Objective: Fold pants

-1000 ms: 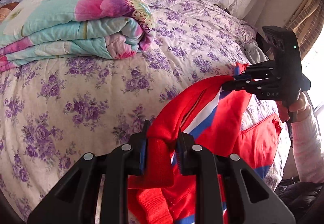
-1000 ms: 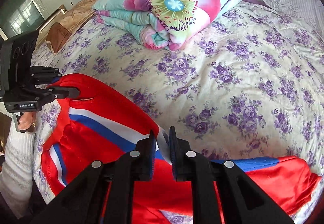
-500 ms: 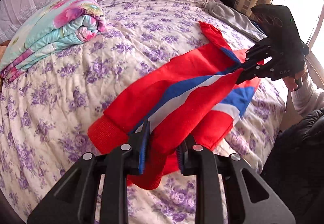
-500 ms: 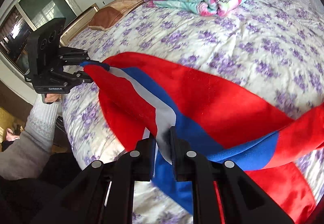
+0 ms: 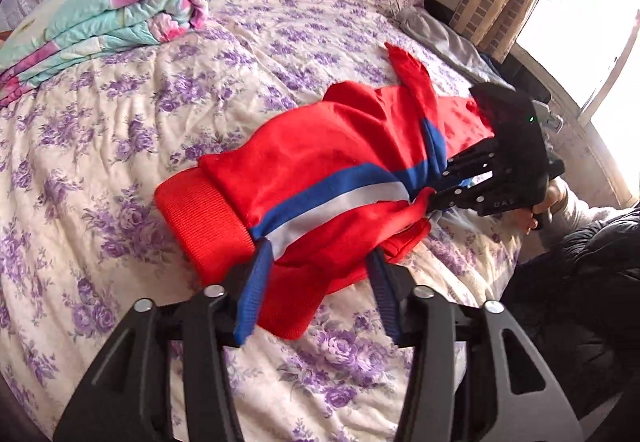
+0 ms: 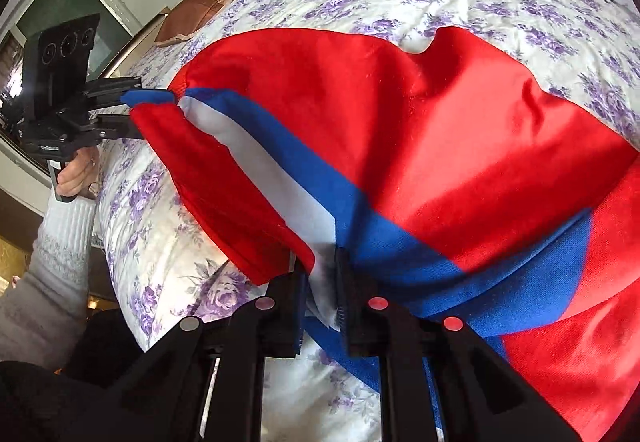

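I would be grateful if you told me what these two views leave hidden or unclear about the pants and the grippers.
- Left wrist view: the left gripper has opened; whether its pads still touch the pants is unclear.
- Right wrist view: the right gripper is shut on the stripe; the pants run past the right edge.
- Both views: the waistband and the far leg end lie under folds.

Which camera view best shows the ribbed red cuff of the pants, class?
The left wrist view. The ribbed red cuff lies in full sight on the floral bedspread, just ahead of the left gripper. The right wrist view shows only its far edge beside that gripper's fingers.
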Motion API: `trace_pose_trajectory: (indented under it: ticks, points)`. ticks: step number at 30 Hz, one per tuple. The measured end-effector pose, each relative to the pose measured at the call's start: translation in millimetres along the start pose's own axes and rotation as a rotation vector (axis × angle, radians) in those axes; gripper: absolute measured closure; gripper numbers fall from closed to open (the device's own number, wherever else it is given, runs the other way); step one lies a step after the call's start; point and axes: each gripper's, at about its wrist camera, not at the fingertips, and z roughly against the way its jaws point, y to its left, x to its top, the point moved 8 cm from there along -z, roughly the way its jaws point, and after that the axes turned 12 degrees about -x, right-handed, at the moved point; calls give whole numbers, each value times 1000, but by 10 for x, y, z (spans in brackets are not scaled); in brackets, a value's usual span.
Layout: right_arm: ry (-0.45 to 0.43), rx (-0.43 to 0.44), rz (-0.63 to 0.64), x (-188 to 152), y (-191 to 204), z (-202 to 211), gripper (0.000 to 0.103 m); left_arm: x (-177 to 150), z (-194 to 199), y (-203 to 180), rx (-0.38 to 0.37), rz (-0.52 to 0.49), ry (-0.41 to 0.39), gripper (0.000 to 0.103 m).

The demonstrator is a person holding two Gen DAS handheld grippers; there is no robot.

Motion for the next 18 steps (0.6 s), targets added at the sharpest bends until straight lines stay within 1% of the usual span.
trace_pose_trajectory:
  ticks: [2,3,4,5,6,8,9,10,11,13,14,15,16,18]
  points:
    - [-20,-7,8,-7,10,9,89,27,248,-43,3,19,-92,39]
    - [-27,-12,12,-8,21,8,88,45,352,-85,-6,32,-129,39]
    - [-33,-12,14,-9,19,16,86,85,436,-134,-8,44,-163,39]
    - [-36,-6,15,-13,32,24,78,165,496,-193,9,59,-199,37]
    - [-39,9,15,-11,43,41,74,249,519,-233,47,89,-230,30]
    - [-43,35,25,-21,110,70,50,418,441,-288,114,181,-268,25]
    - [-47,45,38,-24,150,88,44,484,332,-310,131,237,-274,25]
    - [-54,41,54,-39,194,102,38,515,171,-339,139,292,-256,25]
    - [-59,21,70,-60,227,112,36,520,-24,-362,157,344,-223,26]
    - [-61,-12,90,-111,274,156,33,430,-405,-403,191,422,-154,40]
    - [-58,-11,92,-139,282,204,31,354,-590,-410,214,448,-116,60]
    - [-57,-4,87,-161,273,268,31,268,-740,-397,240,475,-89,83]
    - [-58,9,74,-177,252,343,30,193,-854,-362,271,505,-72,92]
    - [-71,52,24,-186,169,496,30,79,-931,-310,333,528,-87,100]
